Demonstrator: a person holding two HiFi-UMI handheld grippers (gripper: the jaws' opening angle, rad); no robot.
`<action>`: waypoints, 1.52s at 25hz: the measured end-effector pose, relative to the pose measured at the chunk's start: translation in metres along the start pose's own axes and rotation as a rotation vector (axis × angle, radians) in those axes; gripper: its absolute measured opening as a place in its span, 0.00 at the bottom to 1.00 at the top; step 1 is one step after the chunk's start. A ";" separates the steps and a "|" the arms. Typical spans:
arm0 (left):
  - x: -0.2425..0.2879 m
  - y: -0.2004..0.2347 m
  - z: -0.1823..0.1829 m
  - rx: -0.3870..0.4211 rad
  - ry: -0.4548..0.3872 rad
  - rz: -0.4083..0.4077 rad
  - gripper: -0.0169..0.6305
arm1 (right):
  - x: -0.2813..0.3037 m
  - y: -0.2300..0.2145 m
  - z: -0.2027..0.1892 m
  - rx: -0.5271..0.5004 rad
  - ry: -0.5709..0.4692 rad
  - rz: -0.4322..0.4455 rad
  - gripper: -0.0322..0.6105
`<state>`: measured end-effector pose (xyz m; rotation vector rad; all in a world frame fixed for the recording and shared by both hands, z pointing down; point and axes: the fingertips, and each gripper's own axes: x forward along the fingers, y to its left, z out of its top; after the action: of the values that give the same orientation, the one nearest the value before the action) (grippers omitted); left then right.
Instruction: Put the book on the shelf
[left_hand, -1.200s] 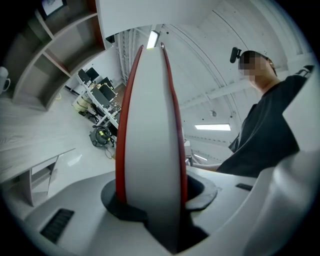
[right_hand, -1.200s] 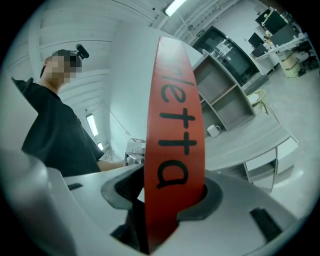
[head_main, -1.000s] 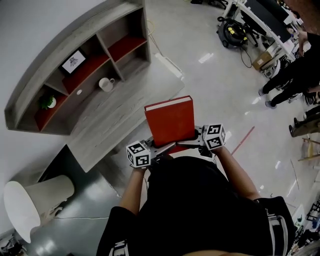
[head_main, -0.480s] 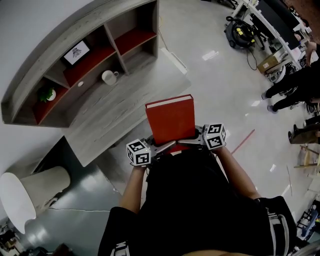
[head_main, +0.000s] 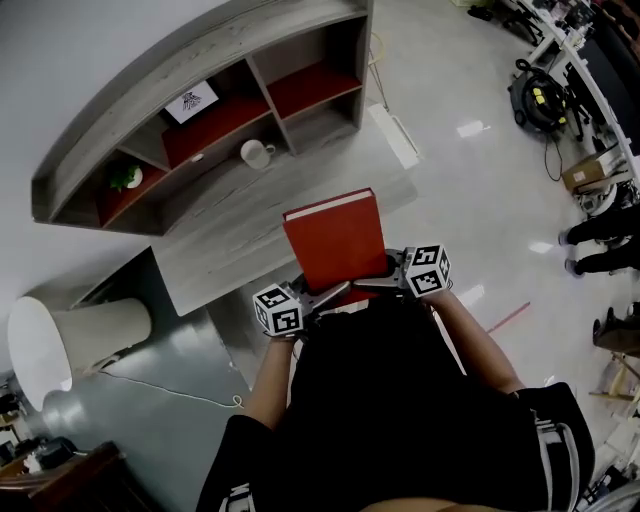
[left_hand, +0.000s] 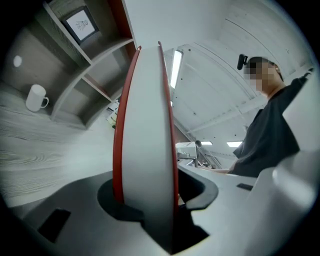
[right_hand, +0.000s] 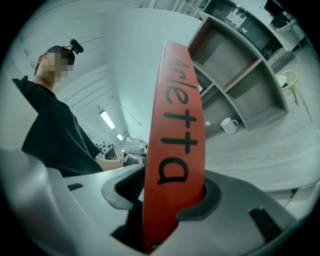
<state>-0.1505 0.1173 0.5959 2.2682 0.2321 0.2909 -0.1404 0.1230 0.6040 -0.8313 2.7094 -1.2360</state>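
A red hardcover book (head_main: 335, 240) is held flat in front of the person, over the floor just short of the desk edge. My left gripper (head_main: 325, 293) is shut on its near left corner. In the left gripper view the white page edge (left_hand: 145, 140) stands between the jaws of my left gripper (left_hand: 150, 200). My right gripper (head_main: 375, 285) is shut on the near right corner, and the lettered red spine (right_hand: 175, 150) fills the jaws of my right gripper (right_hand: 167, 200). The grey shelf unit (head_main: 200, 60) with red back panels stands ahead at the upper left.
A white mug (head_main: 256, 153) sits on the grey desk top (head_main: 260, 215) below the shelf. A framed picture (head_main: 192, 101) and a small plant (head_main: 125, 177) occupy shelf compartments. A white lamp shade (head_main: 70, 335) is at the left. People (head_main: 600, 235) and a vacuum (head_main: 540, 100) are far right.
In the head view the shelf and desk have shifted rightward and nearer to the book. Both grippers keep the same hold on the book.
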 end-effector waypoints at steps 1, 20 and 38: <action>0.005 0.005 0.009 -0.001 -0.015 0.017 0.30 | -0.003 -0.007 0.010 -0.010 0.004 0.018 0.36; 0.100 0.081 0.147 0.141 -0.119 0.257 0.32 | -0.064 -0.135 0.142 -0.143 0.069 0.096 0.47; 0.118 0.144 0.236 0.321 -0.247 0.693 0.50 | -0.075 -0.212 0.232 -0.384 0.156 -0.017 0.54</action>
<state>0.0393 -0.1141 0.5701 2.6099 -0.6962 0.3389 0.0793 -0.1127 0.5848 -0.8189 3.1300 -0.8225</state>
